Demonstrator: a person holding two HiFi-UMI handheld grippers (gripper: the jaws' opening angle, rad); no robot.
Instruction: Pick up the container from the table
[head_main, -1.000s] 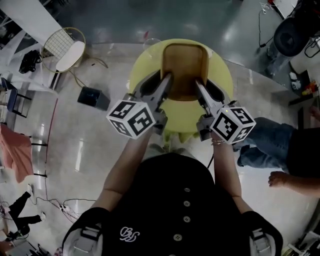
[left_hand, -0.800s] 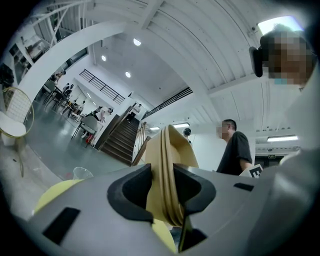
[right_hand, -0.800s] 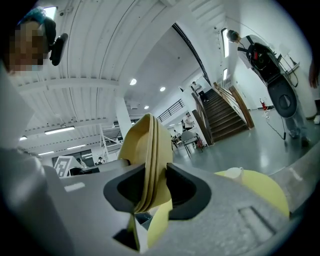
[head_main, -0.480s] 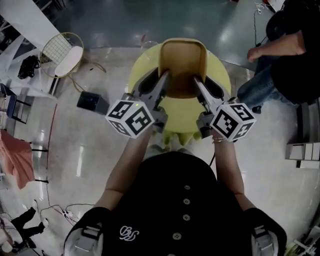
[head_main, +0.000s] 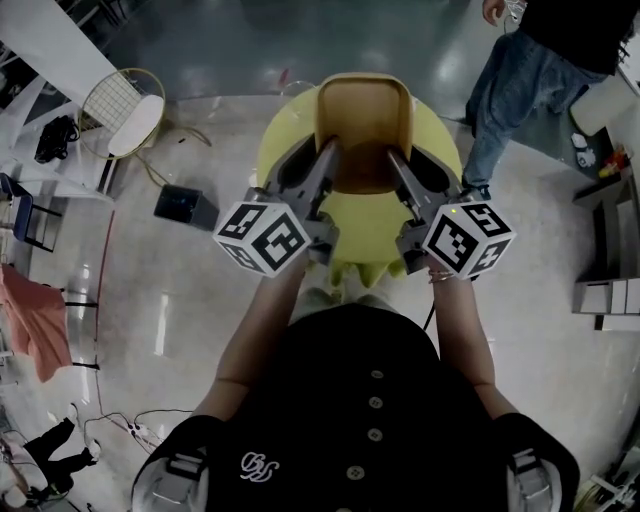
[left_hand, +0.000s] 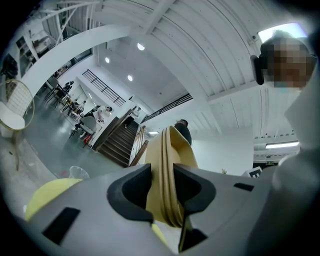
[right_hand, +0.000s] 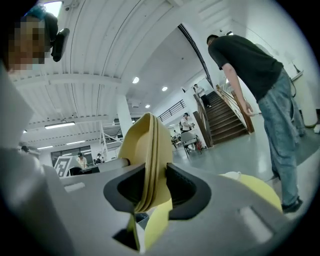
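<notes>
A tan, tray-like container hangs above the round yellow table, held from both sides. My left gripper is shut on its left rim, and my right gripper is shut on its right rim. In the left gripper view the layered tan rim stands pinched between the dark pads of the left gripper. The right gripper view shows the same: the rim is clamped in the right gripper, with the yellow table below.
A person in jeans stands beyond the table at the upper right. On the floor to the left are a wire chair with a white seat and a black box. A clear cup sits at the table's far edge.
The person at the right has walked from beside the table to beyond it at the upper right. Both grippers and the container have stayed in place.
</notes>
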